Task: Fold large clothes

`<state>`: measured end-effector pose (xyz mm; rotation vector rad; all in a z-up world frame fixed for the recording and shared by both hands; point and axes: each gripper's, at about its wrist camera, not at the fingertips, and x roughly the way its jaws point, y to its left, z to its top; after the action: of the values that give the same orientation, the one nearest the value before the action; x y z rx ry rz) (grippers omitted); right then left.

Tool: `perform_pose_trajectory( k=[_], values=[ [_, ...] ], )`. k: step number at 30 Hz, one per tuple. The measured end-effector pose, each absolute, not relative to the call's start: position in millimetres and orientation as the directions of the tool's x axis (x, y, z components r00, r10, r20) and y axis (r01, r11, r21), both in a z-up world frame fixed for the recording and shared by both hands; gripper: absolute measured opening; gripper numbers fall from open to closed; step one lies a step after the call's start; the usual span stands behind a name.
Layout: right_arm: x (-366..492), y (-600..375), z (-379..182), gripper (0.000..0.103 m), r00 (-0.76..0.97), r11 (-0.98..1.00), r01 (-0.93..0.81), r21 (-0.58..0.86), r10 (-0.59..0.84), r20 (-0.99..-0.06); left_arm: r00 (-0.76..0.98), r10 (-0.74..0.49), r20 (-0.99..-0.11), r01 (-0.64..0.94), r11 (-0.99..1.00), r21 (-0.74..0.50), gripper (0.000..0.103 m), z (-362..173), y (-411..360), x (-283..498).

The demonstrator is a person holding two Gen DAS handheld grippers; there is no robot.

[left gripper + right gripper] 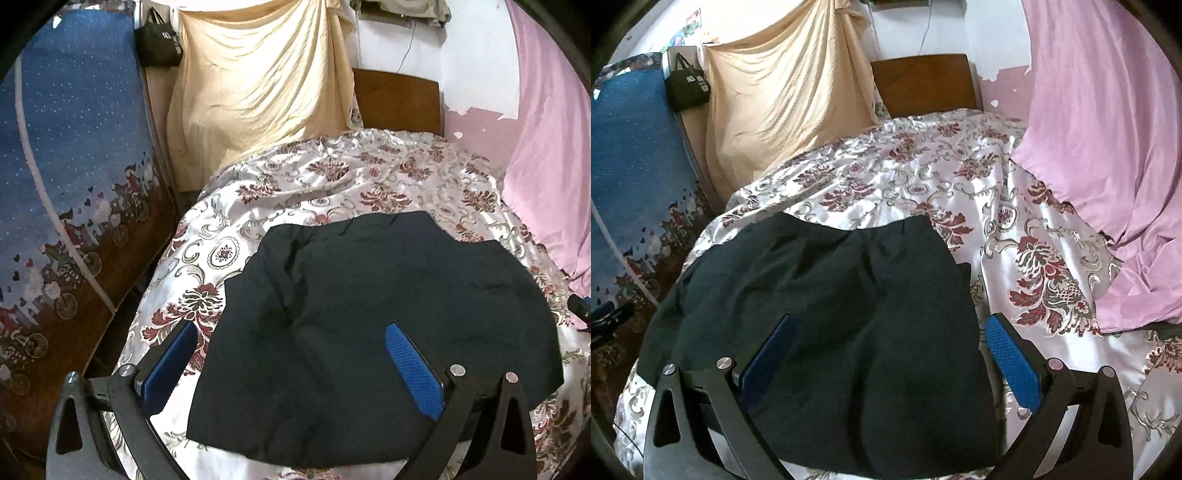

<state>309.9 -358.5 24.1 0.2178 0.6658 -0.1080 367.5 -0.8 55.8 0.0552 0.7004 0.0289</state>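
Note:
A dark navy garment (369,325) lies folded in a rough rectangle on the floral satin bedspread (332,177). It also shows in the right wrist view (842,332). My left gripper (291,336) is open above the garment's left part, its blue pads (413,373) wide apart and holding nothing. My right gripper (890,328) is open above the garment's right part, one pad (1012,358) over the bedspread (960,177) beside the garment's edge. Neither gripper holds cloth.
A pink sheet (1108,166) drapes over the bed's right side. A beige cloth (258,81) hangs at the back, beside a wooden headboard (395,99). A blue patterned mattress (66,166) stands at the left with a black bag (159,44) above it.

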Motion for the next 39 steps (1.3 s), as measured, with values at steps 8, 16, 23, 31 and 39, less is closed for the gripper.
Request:
perform_pose_trajectory(
  k=[8, 16, 23, 31, 39],
  values=[
    [278.1, -338.8, 47.1, 0.101, 0.819, 0.983, 0.141, 0.115, -0.050, -0.572, 0.815, 0.039, -0.579, -0.002, 0.998, 0.064, 0.103, 70.5, -15.8, 326.6],
    [242.4, -318.0, 63.7, 0.101, 0.848, 0.990, 0.112, 0.086, -0.050, -0.527, 0.854, 0.013, -0.519, 0.018, 0.998, 0.053, 0.103, 78.0, -24.3, 286.4],
    [210.1, -302.0, 71.9, 0.101, 0.873, 0.991, 0.105, 0.080, -0.053, -0.485, 0.882, 0.022, -0.471, 0.013, 0.997, 0.071, 0.103, 80.5, -27.8, 256.1],
    [172.7, -282.9, 78.7, 0.101, 0.890, 0.994, 0.087, 0.073, -0.044, -0.455, 0.905, -0.001, -0.425, 0.031, 0.997, 0.064, 0.103, 85.8, -30.6, 220.7],
    [140.7, -270.8, 80.2, 0.101, 0.895, 0.995, 0.088, 0.054, -0.055, -0.442, 0.920, -0.034, -0.390, 0.055, 0.998, 0.043, 0.103, 84.5, -27.1, 185.9]
  ],
)
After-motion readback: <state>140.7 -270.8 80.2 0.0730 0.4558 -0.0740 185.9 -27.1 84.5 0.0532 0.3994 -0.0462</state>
